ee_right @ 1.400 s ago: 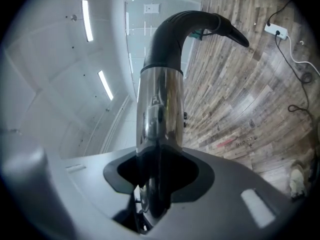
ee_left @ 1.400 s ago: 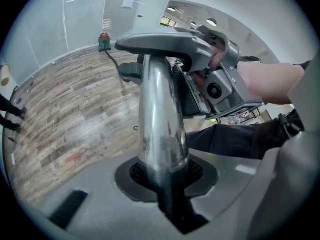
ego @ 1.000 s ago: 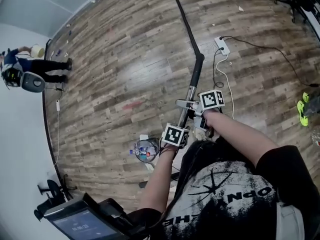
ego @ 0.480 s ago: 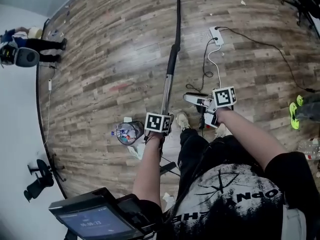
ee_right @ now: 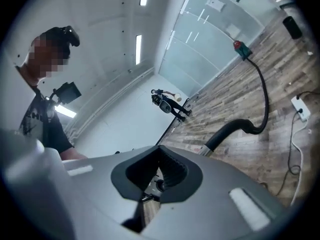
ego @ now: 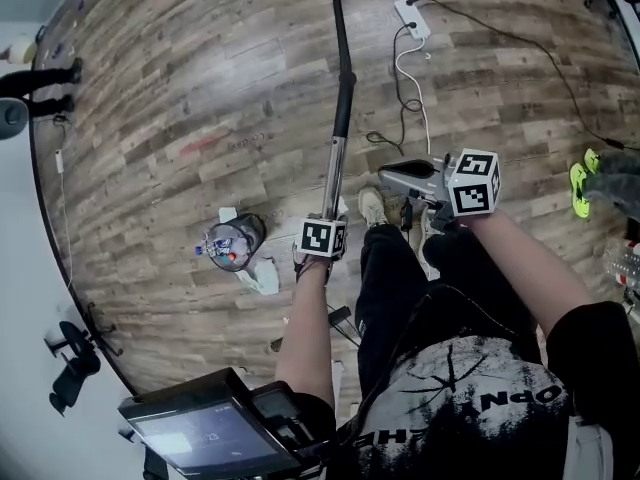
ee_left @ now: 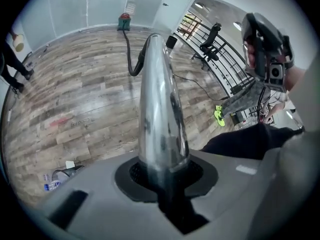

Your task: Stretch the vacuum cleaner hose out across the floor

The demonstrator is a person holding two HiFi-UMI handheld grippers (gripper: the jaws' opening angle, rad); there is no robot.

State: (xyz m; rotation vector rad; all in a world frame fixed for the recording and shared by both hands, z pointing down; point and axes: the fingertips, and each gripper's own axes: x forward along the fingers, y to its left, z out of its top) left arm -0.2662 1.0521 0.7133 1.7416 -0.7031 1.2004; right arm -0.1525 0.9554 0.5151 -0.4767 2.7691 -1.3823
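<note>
Bright, even indoor light from ceiling strips (ee_right: pixel 138 49); soft sheen on the wood floor (ego: pixel 250 58), glints along the metal tube (ee_left: pixel 157 109). Strong fisheye bending, dark corners.

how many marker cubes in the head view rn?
2. Left cube sits on the left gripper, clamped on the vacuum's metal tube. Right cube sits on the right gripper, off to the tube's right, jaws just closed on nothing. None appears hidden.
</note>
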